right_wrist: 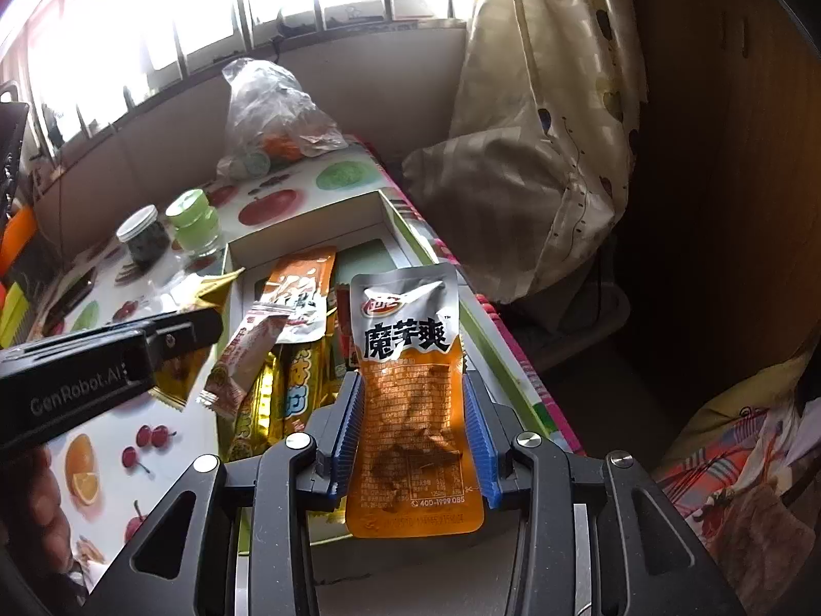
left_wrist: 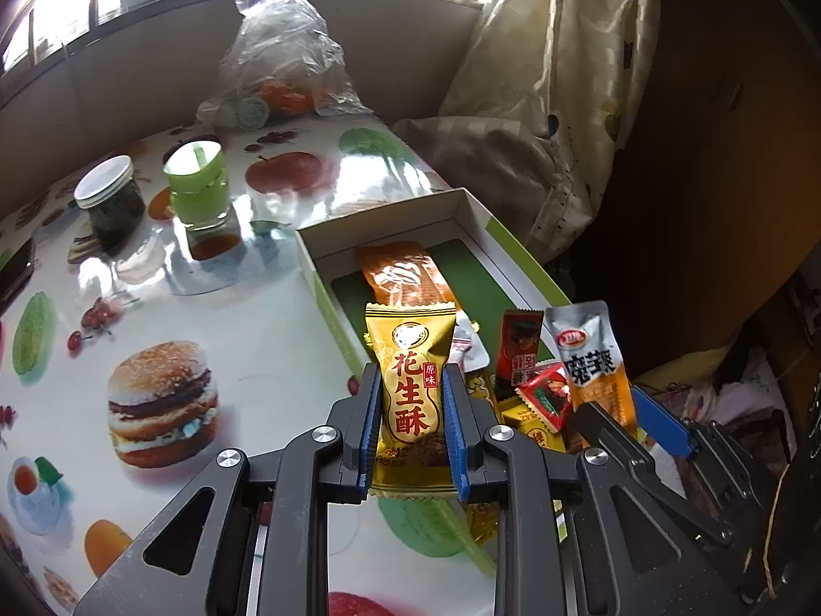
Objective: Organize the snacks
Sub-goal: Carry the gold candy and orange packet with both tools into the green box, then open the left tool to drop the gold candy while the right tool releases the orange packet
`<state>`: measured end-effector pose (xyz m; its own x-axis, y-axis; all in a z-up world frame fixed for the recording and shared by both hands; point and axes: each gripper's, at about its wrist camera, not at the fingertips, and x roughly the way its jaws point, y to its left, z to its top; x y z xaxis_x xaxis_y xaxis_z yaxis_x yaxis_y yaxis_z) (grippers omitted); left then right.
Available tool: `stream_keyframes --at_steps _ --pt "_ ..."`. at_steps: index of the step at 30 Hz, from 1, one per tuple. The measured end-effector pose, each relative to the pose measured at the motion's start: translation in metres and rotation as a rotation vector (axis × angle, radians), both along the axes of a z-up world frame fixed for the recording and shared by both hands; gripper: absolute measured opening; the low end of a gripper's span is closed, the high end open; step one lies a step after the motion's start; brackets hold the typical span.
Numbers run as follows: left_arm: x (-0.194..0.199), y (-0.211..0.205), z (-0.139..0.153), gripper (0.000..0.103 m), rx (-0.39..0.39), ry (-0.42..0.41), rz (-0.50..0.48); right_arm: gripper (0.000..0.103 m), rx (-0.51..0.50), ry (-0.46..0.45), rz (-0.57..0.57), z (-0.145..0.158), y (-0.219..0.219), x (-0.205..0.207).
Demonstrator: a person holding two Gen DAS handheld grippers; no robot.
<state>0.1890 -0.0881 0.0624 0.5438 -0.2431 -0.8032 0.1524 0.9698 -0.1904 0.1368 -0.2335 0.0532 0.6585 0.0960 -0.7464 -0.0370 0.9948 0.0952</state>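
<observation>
My left gripper [left_wrist: 410, 395] is shut on a gold peanut-candy packet [left_wrist: 410, 385], held upright above the near end of the white and green box [left_wrist: 328, 287]. My right gripper [right_wrist: 413, 410] is shut on an orange and silver konjac snack pouch [right_wrist: 410, 410], held over the box's right side [right_wrist: 410, 228]; this pouch also shows in the left wrist view [left_wrist: 595, 359]. Inside the box lie an orange packet [left_wrist: 405, 272], a red packet [left_wrist: 521, 349] and several yellow snack bars [right_wrist: 303, 385]. The left gripper's body [right_wrist: 102, 369] shows at the left in the right wrist view.
On the fruit-print tablecloth [left_wrist: 215, 308] stand a dark jar with a white lid [left_wrist: 110, 205], a green-lidded glass jar [left_wrist: 197, 185] and a clear plastic bag with oranges [left_wrist: 282, 61]. A phone [left_wrist: 15, 272] lies at left. A cream curtain [left_wrist: 554, 102] hangs right of the table.
</observation>
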Motion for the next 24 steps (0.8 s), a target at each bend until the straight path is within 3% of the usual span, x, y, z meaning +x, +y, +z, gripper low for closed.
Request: stream_keyframes --at_steps 24 --pt "0.018 -0.02 -0.009 0.024 -0.012 0.013 -0.01 0.043 0.048 0.028 0.051 -0.016 -0.005 0.024"
